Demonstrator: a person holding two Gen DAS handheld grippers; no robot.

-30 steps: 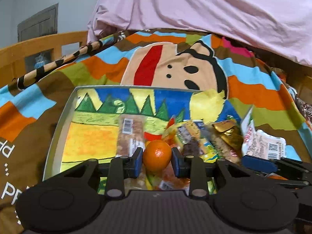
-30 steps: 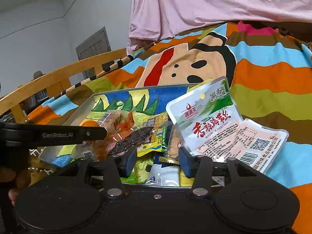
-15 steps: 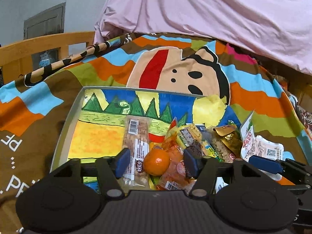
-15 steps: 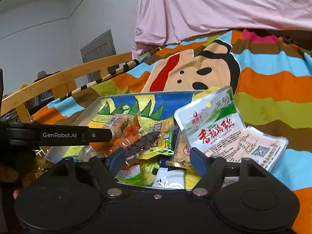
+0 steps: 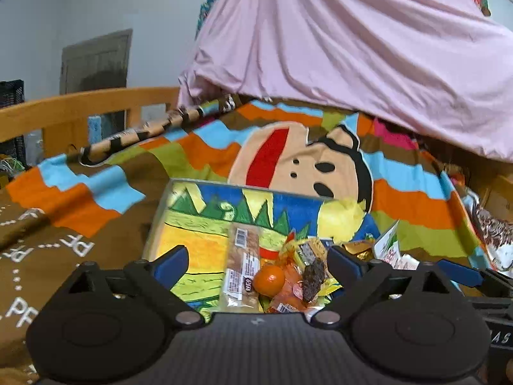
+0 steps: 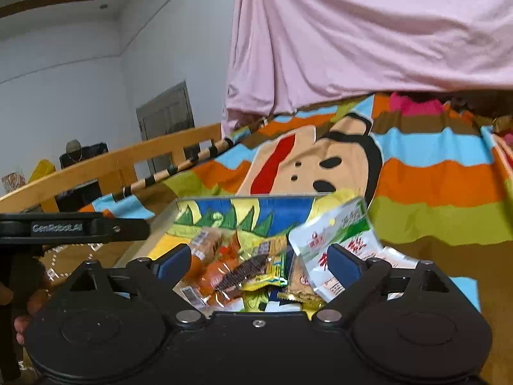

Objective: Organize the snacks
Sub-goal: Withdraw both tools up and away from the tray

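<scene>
A shallow tray [image 5: 157, 221] with a painted landscape bottom lies on the striped blanket and holds a heap of snacks at its near right. In the left wrist view an orange [image 5: 269, 280] lies in the tray beside a long clear-wrapped bar [image 5: 242, 269] and a dark brown snack [image 5: 312, 277]. My left gripper [image 5: 258, 264] is open and empty above them. My right gripper [image 6: 258, 261] is open and empty over the heap, with a white-green packet [image 6: 336, 240] leaning on the tray's right rim and a dark bar [image 6: 245, 271] below it. The tray also shows in the right wrist view [image 6: 205, 199].
A colourful striped blanket [image 5: 416, 199] with a cartoon face covers the bed. A pink sheet [image 5: 352, 57] hangs at the back. A wooden bed rail [image 5: 80, 109] runs along the left. The left gripper's body [image 6: 73, 226] sits left of the tray in the right wrist view.
My left gripper has let go of the orange, which now lies in the tray, and has opened wide. Both grippers have opened and pulled up and back from the snacks.
</scene>
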